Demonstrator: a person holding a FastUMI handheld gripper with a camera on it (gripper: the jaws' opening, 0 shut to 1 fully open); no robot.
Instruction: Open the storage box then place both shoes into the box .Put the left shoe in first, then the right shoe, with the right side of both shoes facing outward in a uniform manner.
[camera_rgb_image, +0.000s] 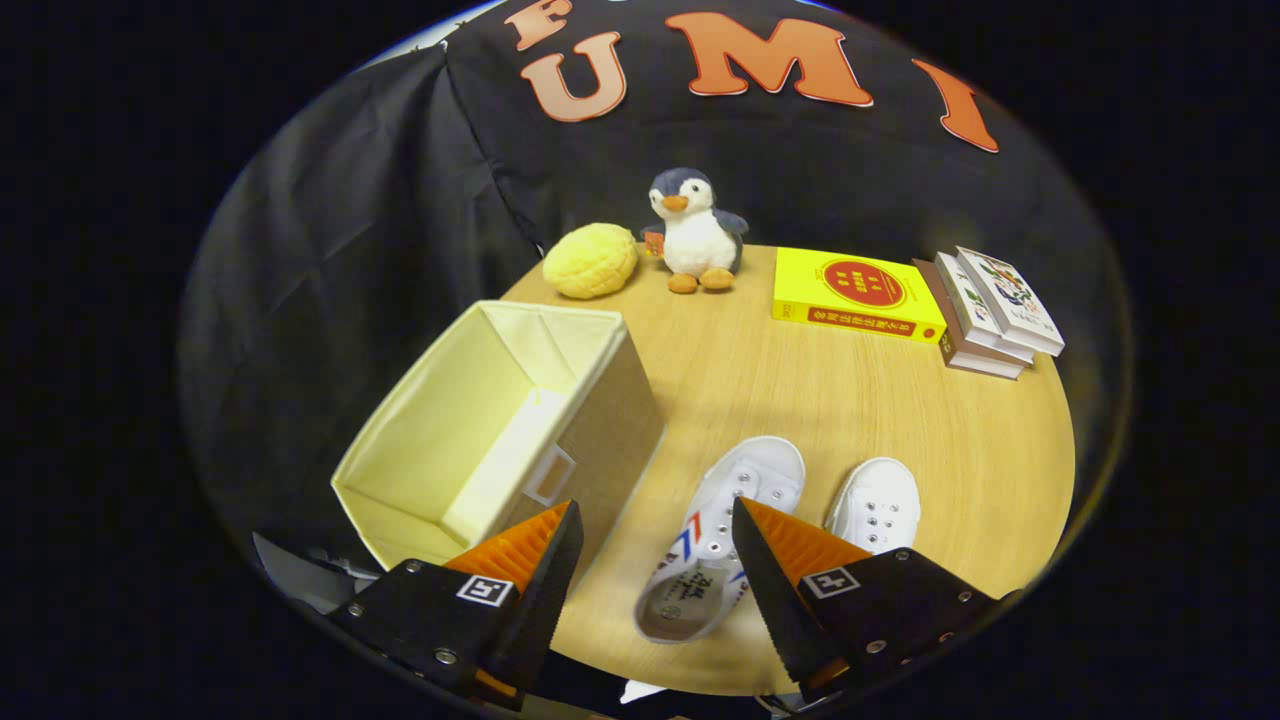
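An open fabric storage box (590, 440) with a cream lining stands on the round wooden table (900, 430), just ahead of my left finger. A white shoe with red and blue stripes (715, 530) lies between my fingers and a little below them, its toe pointing away. A second white shoe (878, 502) lies beside it, partly hidden behind my right finger. My gripper (655, 525) hovers above the table, open, with nothing between its fingers.
At the back of the table sit a yellow round plush (590, 260), a penguin toy (695, 232), a yellow book (857, 293) and a stack of books (990, 312). Black cloth walls surround the table.
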